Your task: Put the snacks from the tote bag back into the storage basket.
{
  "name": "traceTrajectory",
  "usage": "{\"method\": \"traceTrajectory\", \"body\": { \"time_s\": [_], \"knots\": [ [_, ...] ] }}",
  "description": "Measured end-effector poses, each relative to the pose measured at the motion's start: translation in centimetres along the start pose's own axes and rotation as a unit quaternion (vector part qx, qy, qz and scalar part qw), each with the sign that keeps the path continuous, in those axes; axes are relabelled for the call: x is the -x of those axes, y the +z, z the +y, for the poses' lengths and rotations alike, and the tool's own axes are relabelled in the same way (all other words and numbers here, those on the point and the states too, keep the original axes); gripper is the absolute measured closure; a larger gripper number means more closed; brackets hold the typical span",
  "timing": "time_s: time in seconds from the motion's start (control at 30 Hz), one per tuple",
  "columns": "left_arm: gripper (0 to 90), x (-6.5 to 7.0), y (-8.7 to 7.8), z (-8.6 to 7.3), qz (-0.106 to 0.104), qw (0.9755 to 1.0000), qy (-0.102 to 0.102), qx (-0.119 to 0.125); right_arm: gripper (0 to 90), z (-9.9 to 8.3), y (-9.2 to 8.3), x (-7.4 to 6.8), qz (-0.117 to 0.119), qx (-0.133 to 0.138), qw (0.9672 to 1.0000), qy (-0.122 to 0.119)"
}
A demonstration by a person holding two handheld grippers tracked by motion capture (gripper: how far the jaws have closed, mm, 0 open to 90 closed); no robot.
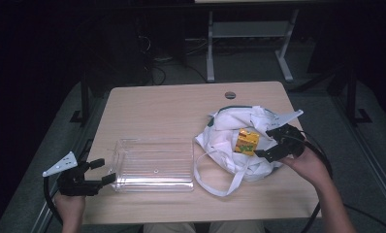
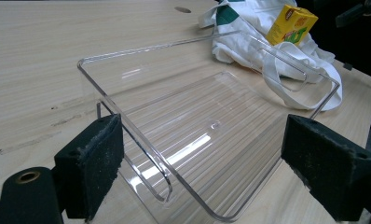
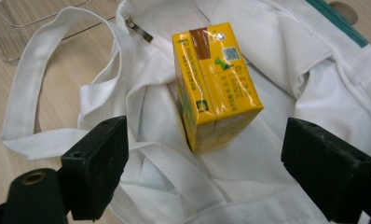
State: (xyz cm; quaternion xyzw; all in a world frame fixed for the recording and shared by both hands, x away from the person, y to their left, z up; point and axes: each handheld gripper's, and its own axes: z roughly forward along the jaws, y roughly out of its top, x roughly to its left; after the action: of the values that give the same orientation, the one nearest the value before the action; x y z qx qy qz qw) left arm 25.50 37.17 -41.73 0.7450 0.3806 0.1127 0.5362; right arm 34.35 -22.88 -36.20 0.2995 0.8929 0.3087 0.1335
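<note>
The left gripper (image 1: 96,171) rests at the near left edge of the worktop (image 1: 157,109), jaws spread and released, aimed at the near wall of the clear plastic tray (image 1: 152,165), probably to steady it as a receptacle. Farther right, the right gripper (image 1: 273,141) hovers with jaws wide apart and empty, facing the yellow drink carton (image 3: 214,84). The carton lies on the crumpled white tote bag (image 1: 230,131), just beside the tray, exposed on top for a direct pinch.
</note>
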Motion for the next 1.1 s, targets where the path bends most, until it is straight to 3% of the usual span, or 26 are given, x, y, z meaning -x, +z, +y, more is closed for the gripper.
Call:
{"method": "traceTrajectory", "body": {
  "time_s": [0.4,1.1],
  "knots": [
    [12.7,0.0,-0.1,0.0,0.001,1.0,0.0,-0.002,14.9,2.0,1.2,0.5,-0.001,-0.031,0.9991,-0.03],
    [12.7,-0.1,-0.2,0.0,0.0,1.0,-0.003,0.004,20.2,3.7,3.7,0.7,0.013,-0.078,0.9956,-0.051]
  ]
}}
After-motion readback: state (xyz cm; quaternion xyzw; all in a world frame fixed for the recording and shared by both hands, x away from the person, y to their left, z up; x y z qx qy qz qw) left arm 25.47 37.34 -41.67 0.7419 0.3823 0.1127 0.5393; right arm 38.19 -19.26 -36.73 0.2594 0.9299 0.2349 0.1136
